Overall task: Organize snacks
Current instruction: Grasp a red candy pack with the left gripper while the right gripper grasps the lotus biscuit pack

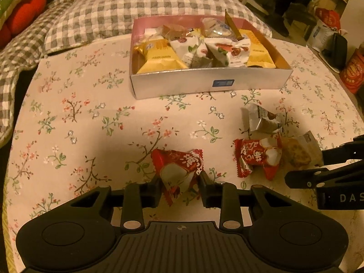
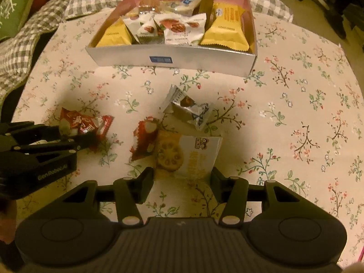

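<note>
Gripping a red packet [image 1: 179, 170] at the bottom centre of the left wrist view, the left gripper [image 1: 179, 183] has its fingers pressed on both sides of the wrapper, which bulges and creases between them. In the right wrist view the right gripper [image 2: 183, 174] has closed on a biscuit packet [image 2: 188, 153] in the lower middle of the frame, one finger against each side edge.

Two more snacks lie loose on the floral cloth [image 2: 295, 113]: a second red packet [image 2: 145, 137], touching the biscuit packet's left edge, and a silver packet [image 2: 188, 107] just above them. The box [image 2: 173, 59] sits in the upper middle of both views, already crowded with yellow and white packets.

These are light, air-puffed foil wrappers: soft, crinkly and likely slippery, so a pinch on the inflated belly may squirt out or crush the contents. The biscuit is probably brittle; a light hold across the packet's width suits it better than a hard squeeze. For the red packets, the flat crimped end seams look like the firmest place to take hold. Little free room shows in the box, so each packet probably needs lowering into a gap rather than dropping on the heap.
</note>
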Available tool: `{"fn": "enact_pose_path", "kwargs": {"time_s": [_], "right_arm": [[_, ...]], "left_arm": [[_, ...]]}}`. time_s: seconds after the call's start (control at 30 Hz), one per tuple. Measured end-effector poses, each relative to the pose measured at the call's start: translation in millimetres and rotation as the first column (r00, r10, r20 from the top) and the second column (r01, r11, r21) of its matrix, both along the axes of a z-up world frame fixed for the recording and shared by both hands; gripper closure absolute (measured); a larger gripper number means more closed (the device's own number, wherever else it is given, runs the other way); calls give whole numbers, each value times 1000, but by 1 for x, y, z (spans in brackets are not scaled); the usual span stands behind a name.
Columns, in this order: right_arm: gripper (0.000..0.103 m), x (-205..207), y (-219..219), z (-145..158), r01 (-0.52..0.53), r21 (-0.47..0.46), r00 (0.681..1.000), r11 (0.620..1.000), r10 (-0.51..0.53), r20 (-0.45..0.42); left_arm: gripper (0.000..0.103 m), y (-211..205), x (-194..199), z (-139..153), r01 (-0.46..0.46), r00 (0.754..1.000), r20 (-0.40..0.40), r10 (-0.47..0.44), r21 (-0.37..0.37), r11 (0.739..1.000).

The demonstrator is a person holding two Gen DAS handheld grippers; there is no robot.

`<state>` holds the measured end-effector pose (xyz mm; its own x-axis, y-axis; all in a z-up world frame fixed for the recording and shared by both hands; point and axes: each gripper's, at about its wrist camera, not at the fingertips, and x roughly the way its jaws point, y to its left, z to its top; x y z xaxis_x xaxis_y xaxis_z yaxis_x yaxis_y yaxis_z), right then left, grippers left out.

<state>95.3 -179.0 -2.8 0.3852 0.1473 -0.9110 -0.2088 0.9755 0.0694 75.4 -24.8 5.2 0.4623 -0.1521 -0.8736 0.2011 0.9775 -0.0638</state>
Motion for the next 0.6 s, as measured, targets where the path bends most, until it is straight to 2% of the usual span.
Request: {"fn": "enact_pose_path", "kwargs": {"time_s": [0.6], "right_arm": [[55,1,-10,10,23,35,999,999,-24,28]], "left_arm": [[73,4,1,12,-17,999,30,18,-23,1000]]}}
